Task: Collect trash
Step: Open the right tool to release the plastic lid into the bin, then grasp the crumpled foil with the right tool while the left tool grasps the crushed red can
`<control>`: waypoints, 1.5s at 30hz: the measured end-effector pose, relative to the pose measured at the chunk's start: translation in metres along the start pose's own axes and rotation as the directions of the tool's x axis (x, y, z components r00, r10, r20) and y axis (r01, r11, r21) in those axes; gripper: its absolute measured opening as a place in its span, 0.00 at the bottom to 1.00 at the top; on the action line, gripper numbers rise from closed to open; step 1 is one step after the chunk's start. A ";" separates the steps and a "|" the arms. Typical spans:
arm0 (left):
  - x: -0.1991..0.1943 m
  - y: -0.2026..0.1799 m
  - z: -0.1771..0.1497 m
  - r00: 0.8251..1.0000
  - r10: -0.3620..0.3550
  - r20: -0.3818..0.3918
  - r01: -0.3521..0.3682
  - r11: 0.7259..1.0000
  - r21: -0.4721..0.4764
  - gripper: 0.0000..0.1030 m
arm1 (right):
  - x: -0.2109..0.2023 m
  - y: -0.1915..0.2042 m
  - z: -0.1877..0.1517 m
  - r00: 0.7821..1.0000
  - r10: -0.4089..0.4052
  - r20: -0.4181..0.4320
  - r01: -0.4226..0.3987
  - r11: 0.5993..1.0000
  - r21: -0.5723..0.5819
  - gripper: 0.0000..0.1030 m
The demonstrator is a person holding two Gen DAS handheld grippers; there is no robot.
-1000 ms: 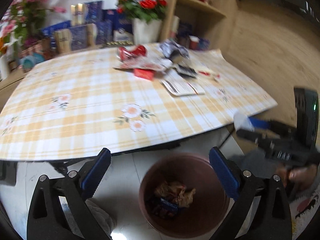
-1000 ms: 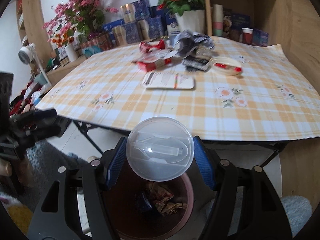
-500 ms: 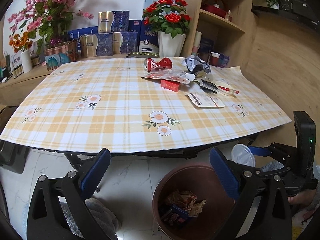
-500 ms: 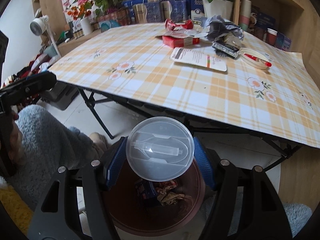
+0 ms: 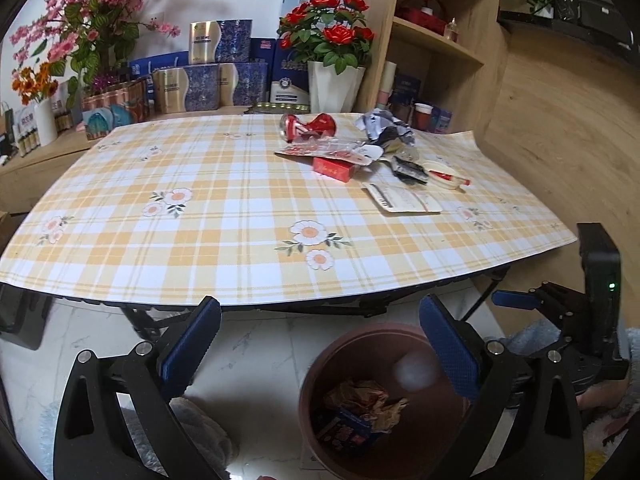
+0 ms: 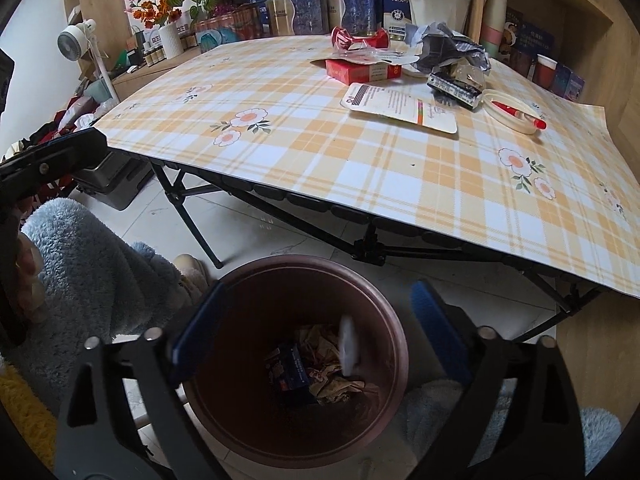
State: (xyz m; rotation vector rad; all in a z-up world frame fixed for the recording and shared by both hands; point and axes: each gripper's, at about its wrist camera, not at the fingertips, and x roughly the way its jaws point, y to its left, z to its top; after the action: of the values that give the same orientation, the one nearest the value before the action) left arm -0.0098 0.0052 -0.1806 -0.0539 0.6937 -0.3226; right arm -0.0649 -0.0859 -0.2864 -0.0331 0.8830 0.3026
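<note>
A brown bin (image 6: 384, 328) stands on the floor by the table's near edge; it also shows in the left wrist view (image 5: 320, 376). A clear plastic lid (image 6: 347, 345) is falling into it, blurred, also seen in the left wrist view (image 5: 412, 372). Crumpled paper (image 6: 332, 384) and a blue box (image 6: 294, 368) lie inside. My right gripper (image 6: 316, 326) is open and empty above the bin. My left gripper (image 5: 320, 340) is open and empty beside the bin. Trash lies on the table: a red can (image 5: 308, 125), a red box (image 5: 334, 168), a white card (image 5: 404, 200), crumpled foil (image 5: 384, 130).
The checked tablecloth (image 5: 240, 216) covers a folding table with black legs (image 6: 188, 208). A white vase of red roses (image 5: 334, 76), boxes and a wooden shelf (image 5: 440, 40) stand behind. A blue fleece sleeve (image 6: 92, 264) is at the left. White tiled floor (image 5: 260, 344) surrounds the bin.
My right gripper has opened and let go of the clear lid, which now drops into the bin. Both grippers have shifted a little over the bin.
</note>
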 end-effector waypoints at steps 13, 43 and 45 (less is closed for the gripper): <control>-0.005 0.003 0.002 0.999 0.008 0.034 -0.008 1.000 -0.018 0.94 | -0.008 -0.014 0.003 1.000 -0.005 0.030 0.004 0.998 0.065 0.94; 0.072 0.074 0.152 0.997 0.018 -0.071 -0.032 0.979 -0.200 0.94 | 0.001 -0.127 0.162 0.962 -0.258 0.088 0.265 0.960 -0.087 0.94; 0.085 0.078 0.161 0.996 0.017 -0.087 -0.035 0.977 -0.212 0.94 | 0.017 -0.134 0.184 0.954 -0.286 0.087 0.297 0.941 -0.161 0.94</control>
State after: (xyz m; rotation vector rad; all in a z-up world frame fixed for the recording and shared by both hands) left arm 0.1754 0.0434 -0.1219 -0.2369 0.8109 -0.2254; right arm 0.1210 -0.1814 -0.1943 -0.3115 0.7755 0.1005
